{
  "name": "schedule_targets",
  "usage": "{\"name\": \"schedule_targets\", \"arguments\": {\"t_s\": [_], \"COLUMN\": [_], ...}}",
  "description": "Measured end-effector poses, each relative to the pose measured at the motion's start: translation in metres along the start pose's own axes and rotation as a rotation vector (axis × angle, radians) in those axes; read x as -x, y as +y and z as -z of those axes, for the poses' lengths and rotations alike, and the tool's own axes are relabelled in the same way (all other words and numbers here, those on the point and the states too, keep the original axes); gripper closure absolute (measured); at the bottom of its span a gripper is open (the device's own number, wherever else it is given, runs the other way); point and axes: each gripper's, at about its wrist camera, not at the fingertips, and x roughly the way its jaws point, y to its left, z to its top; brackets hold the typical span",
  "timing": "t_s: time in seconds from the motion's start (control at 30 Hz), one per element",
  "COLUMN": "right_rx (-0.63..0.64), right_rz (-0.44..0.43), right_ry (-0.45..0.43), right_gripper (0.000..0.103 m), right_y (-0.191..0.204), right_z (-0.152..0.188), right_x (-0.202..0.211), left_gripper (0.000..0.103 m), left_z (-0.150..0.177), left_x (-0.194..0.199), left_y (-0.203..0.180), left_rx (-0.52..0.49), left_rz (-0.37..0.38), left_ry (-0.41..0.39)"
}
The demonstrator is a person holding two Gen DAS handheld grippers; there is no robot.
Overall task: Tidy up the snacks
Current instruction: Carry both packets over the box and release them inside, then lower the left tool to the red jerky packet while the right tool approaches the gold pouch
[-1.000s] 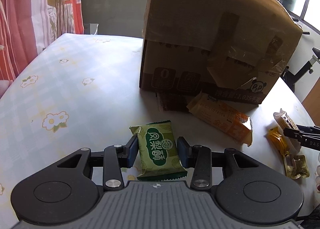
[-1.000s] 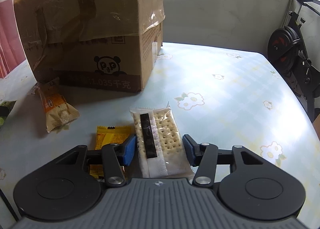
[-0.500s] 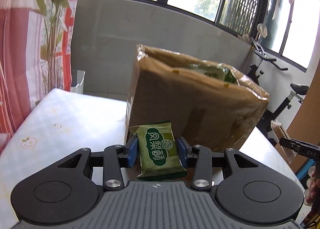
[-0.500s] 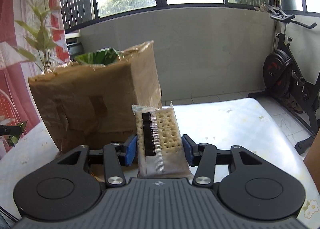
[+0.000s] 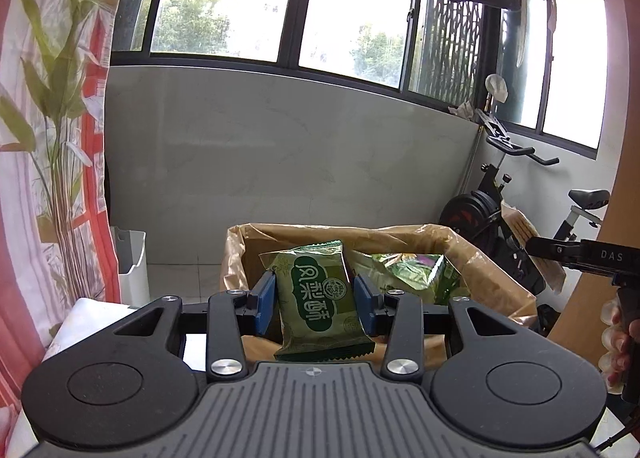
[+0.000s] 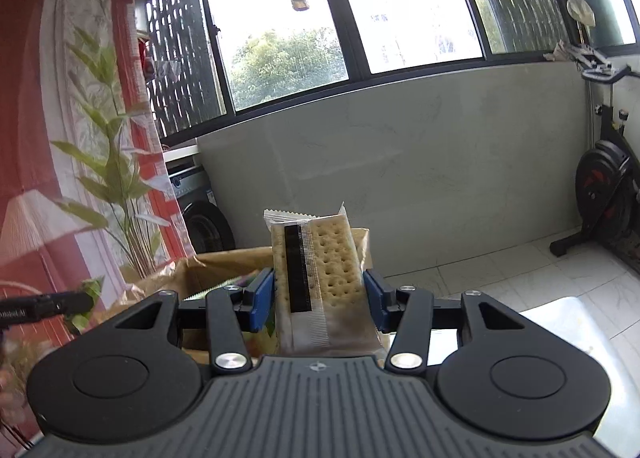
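Left wrist view: the left hand-held gripper (image 5: 315, 300) has its blue pads (image 5: 266, 300) closed part-way against the two sides of a green snack packet (image 5: 320, 300), which stands upright between them, its printed face toward the camera and its crimped lower edge just above the gripper body. Directly beyond the packet is the open top of a brown cardboard box (image 5: 480, 254) with glossy tape on its flaps; other green wrappers (image 5: 412, 268) lie inside it, to the right of the held packet. A corner of the bench (image 5: 86, 312), covered in a pale cloth, shows at lower left. At the right edge the right hand-held gripper (image 5: 538, 248) reaches in from the side, gripped by a person's hand (image 5: 616, 342), with a cracker pack only partly visible at its tip. An exercise bike (image 5: 500, 217) stands far right, a white bin (image 5: 132, 266) far left beside a red-patterned curtain (image 5: 48, 177). Right wrist view: the right hand-held gripper (image 6: 319, 298) has its pads (image 6: 264, 296) closed part-way on a clear pack of crackers (image 6: 320, 278) bearing a black stripe, held upright. The box (image 6: 212, 264) lies beyond and to the left of it, its rim below the pack's top. The left hand-held gripper (image 6: 82, 300) enters from the left edge; whether anything is in it cannot be told from this view
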Motion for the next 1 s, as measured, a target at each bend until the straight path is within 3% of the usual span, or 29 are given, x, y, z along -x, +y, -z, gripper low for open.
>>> {"name": "schedule_targets", "arguments": {"t_s": [0.2, 0.47, 0.5, 0.57, 0.63, 1.0], "right_rx": [-0.077, -0.022, -0.015, 0.025, 0.079, 0.146], "right_rz": [0.0, 0.048, 0.05, 0.056, 0.052, -0.014], "right_ry": [0.085, 0.157, 0.159, 0.162, 0.158, 0.1], "right_gripper": [0.053, 0.05, 0.048, 0.041, 0.032, 0.032], "right_y": [0.006, 0.014, 0.014, 0.017, 0.023, 0.034], "right_z": [-0.021, -0.016, -0.016, -0.016, -0.016, -0.008], "right_x": [-0.058, -0.086, -0.087, -0.084, -0.079, -0.026], "left_gripper": [0.059, 0.057, 0.055, 0.038, 0.037, 0.037], "left_z": [-0.011, -0.007, -0.006, -0.004, -0.003, 0.003], "left_x": [-0.043, -0.075, -0.076, -0.074, -0.07, -0.016], "left_y": [-0.005, 0.001, 0.001, 0.002, 0.002, 0.02], "left_rx": [-0.014, 0.011, 0.013, 0.012, 0.003, 0.026], "left_rz": [-0.027, -0.035, -0.027, -0.021, -0.022, -0.013], "left_ry": [0.044, 0.103, 0.108, 0.108, 0.095, 0.08]}}
